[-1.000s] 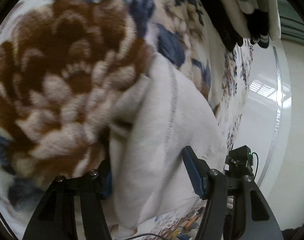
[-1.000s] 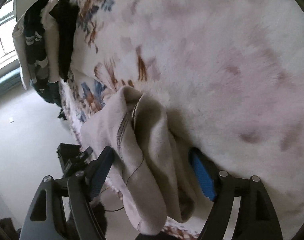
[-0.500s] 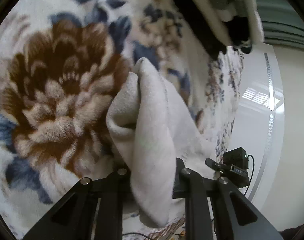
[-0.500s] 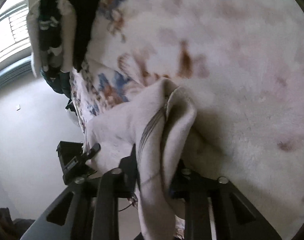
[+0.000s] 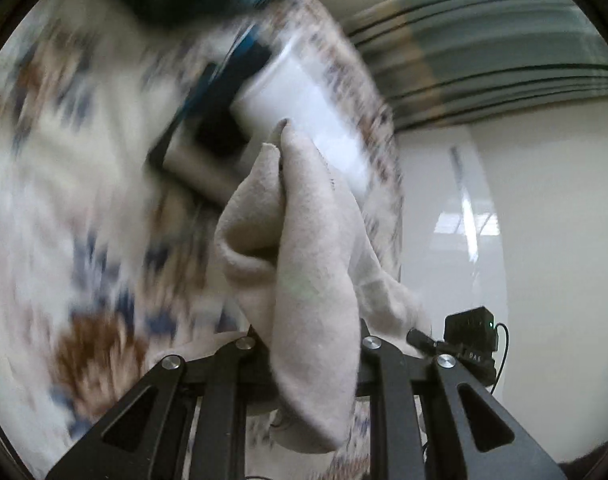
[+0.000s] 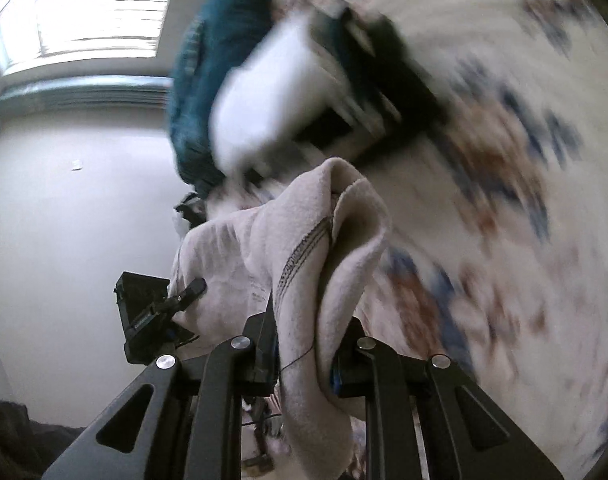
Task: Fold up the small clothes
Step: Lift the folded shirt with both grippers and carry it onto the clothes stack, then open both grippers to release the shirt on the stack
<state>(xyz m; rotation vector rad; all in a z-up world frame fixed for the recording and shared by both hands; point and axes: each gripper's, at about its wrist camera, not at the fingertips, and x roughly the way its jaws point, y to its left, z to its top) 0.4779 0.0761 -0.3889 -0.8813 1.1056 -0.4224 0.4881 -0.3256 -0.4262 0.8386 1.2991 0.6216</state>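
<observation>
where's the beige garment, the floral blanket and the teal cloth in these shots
beige garment [image 5: 312,264]: left wrist view, on the fold bunched above the fingers.
floral blanket [image 6: 504,208]: right wrist view, on a blurred stretch of its flower print.
teal cloth [image 6: 208,64]: right wrist view, on its upper side.

A floral fleece blanket [image 5: 64,208], blurred, beneath a teal cushion [image 6: 208,80], near a bright window [image 6: 100,12]

Both handheld grippers are raised and clamped: the left gripper [image 5: 308,354] pinches a bunched fold of cream cloth [image 5: 304,240] between its closed fingers, as does the right gripper [image 6: 304,354] alongside.
</observation>
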